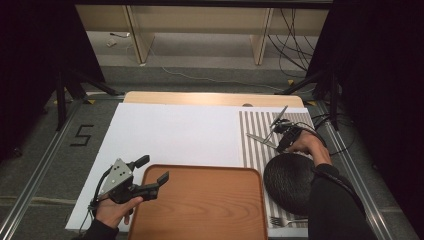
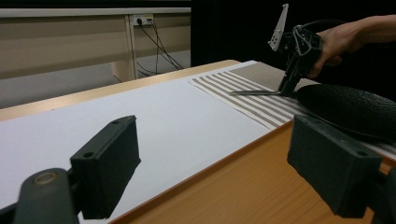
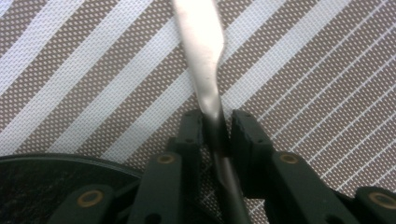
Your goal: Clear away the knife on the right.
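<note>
Gripping: right gripper [image 3: 215, 133] clamps knife [image 3: 201, 51] on striped placemat [image 3: 327, 70], beside black plate [image 1: 290, 182].
Left gripper [image 1: 155, 172]: jaws spread, empty, over wooden tray [image 1: 200, 210].
High view adds: fork [image 1: 287, 220] below plate.

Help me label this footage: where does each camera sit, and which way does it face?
High view: above the person's side, looking forward and down at the wooden tray; both forearms show.
Left gripper view: rides the left gripper, looking across the table between its open jaws.
Right gripper view: rides the right gripper, looking down at the striped mat; its jaws flank a knife.
Shared: knife, mat and black plate appear in all three.
</note>
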Demonstrator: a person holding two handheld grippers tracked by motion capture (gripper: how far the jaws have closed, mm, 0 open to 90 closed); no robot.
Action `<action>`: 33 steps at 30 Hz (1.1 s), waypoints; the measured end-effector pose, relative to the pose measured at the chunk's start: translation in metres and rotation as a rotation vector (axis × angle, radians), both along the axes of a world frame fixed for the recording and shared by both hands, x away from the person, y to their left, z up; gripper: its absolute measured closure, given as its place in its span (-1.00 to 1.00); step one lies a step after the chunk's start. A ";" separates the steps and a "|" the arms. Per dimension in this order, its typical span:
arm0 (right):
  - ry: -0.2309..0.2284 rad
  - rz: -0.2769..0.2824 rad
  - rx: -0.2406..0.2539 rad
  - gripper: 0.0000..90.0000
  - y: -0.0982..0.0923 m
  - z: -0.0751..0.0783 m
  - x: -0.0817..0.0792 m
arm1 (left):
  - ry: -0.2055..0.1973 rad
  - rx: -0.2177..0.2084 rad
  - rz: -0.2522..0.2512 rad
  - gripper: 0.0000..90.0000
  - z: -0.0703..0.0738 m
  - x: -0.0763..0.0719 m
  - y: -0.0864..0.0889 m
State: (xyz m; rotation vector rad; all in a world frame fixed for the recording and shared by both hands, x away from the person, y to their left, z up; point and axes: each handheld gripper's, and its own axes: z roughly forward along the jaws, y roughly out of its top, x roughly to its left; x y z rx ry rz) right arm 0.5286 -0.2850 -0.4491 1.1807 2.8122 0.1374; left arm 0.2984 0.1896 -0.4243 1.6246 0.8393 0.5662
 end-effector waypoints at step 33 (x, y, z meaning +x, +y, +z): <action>-0.203 0.142 0.053 0.79 0.035 0.040 0.004 | 0.000 -0.003 0.003 -0.64 0.000 0.000 0.001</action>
